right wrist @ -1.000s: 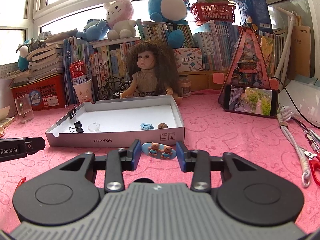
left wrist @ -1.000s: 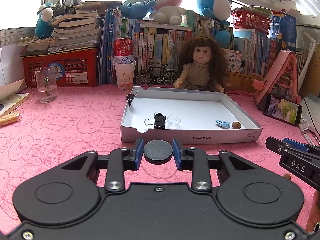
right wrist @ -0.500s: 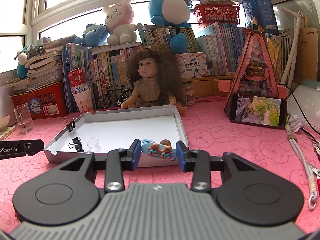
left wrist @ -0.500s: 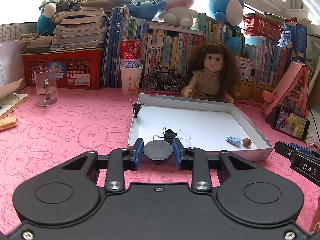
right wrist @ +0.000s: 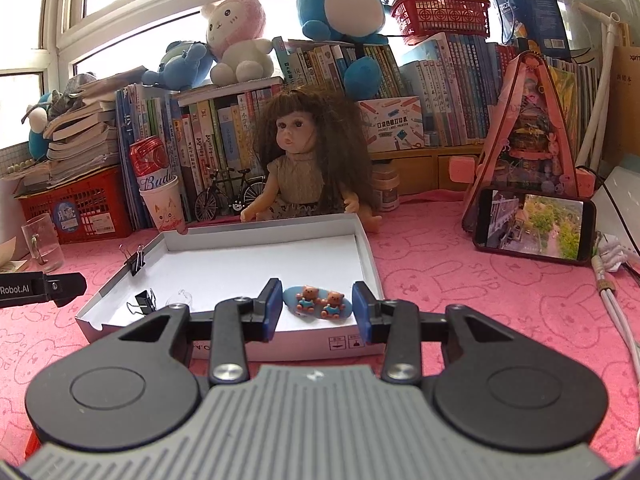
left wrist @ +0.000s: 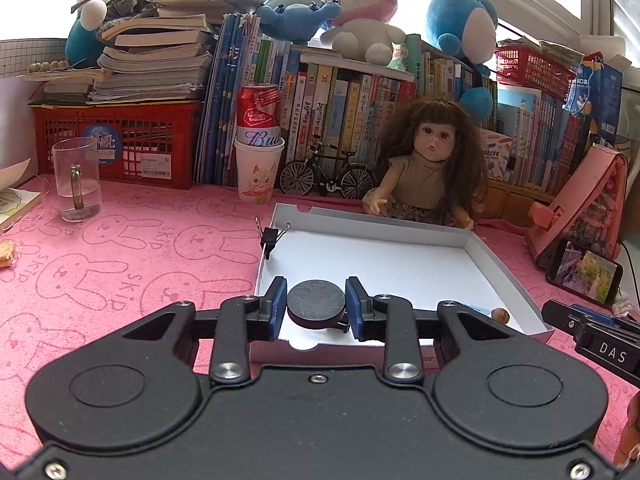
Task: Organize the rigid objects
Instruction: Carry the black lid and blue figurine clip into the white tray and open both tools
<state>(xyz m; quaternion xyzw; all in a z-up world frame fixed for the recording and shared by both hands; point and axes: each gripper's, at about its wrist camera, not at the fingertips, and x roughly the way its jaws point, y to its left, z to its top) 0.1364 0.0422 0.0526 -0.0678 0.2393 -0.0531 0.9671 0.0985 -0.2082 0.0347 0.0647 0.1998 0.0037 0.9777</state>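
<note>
Black round disc is pinched in the left claw over the white box's near-left corner, w/ the right claw clamped on a blue bear hair clip above the box's front edge. Pink bench underneath.

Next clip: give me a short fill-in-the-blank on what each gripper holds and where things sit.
1. The left gripper is shut on a flat, dark ____ disc.
2. The blue hair clip in the right gripper carries two little ____.
3. A black binder clip is clamped on the white box's ____ wall.

Missing words: round; bears; left
</note>
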